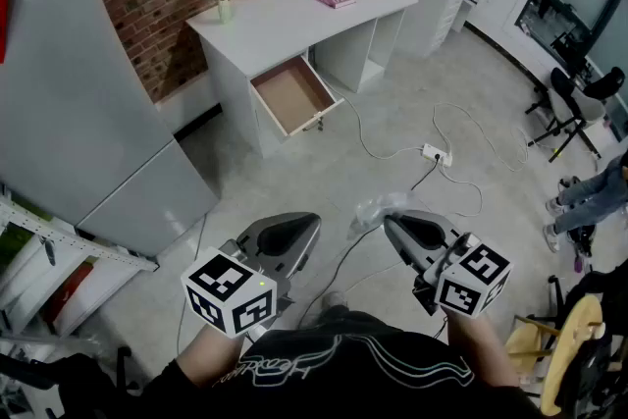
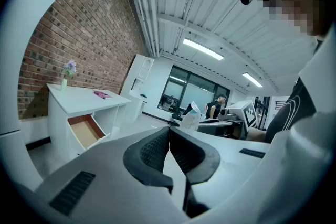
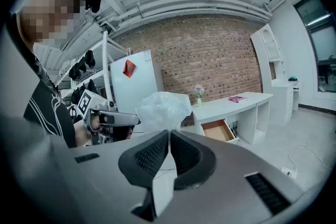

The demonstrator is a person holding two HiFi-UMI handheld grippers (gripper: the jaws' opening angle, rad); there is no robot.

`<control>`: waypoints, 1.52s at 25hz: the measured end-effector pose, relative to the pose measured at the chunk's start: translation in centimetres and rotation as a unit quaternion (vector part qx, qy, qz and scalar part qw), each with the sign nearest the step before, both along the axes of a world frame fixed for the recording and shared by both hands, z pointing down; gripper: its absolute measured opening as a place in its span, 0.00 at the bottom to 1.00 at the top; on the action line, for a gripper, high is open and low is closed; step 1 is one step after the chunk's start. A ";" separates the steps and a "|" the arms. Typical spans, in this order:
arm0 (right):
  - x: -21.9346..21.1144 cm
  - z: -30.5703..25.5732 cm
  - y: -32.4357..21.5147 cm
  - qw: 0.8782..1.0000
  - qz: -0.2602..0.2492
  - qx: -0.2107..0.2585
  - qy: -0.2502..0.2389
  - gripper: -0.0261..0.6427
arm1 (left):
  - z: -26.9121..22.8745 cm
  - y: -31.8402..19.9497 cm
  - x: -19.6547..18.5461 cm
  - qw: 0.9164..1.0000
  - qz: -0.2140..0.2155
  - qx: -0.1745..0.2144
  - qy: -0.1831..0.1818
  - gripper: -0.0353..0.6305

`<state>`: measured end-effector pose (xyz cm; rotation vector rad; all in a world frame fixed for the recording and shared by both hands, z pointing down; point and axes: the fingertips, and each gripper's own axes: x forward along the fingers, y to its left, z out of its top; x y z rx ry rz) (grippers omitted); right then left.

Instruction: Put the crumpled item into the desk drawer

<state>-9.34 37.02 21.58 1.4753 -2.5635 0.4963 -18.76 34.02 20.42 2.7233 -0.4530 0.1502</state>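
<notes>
While the white desk (image 1: 285, 10) stands with its drawer (image 1: 291, 96) pulled open, both tools hang well short of that desk: the left tool (image 1: 306, 226) closed on nothing, the right tool (image 1: 391, 223) clamped on a crumpled clear plastic bag (image 1: 368, 209).

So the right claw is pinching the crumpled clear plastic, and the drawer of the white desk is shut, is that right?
Not quite: the desk drawer is pulled open, not shut, as the head view shows. The rest holds: the right claw is closed on the crumpled clear plastic.
</notes>
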 end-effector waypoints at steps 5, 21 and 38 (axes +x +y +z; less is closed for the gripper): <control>0.1 -0.2 -0.3 1.000 0.003 0.003 -0.004 0.11 | -0.2 -0.3 0.1 1.000 -0.001 0.006 -0.002 0.09; 5.1 1.7 -9.9 0.999 -0.030 0.007 -0.042 0.11 | 1.9 -8.4 5.4 0.999 -0.029 0.006 -0.036 0.09; 21.8 6.0 -30.0 0.991 -0.108 -0.035 -0.070 0.11 | 6.0 -27.4 22.8 0.989 -0.114 -0.057 -0.074 0.09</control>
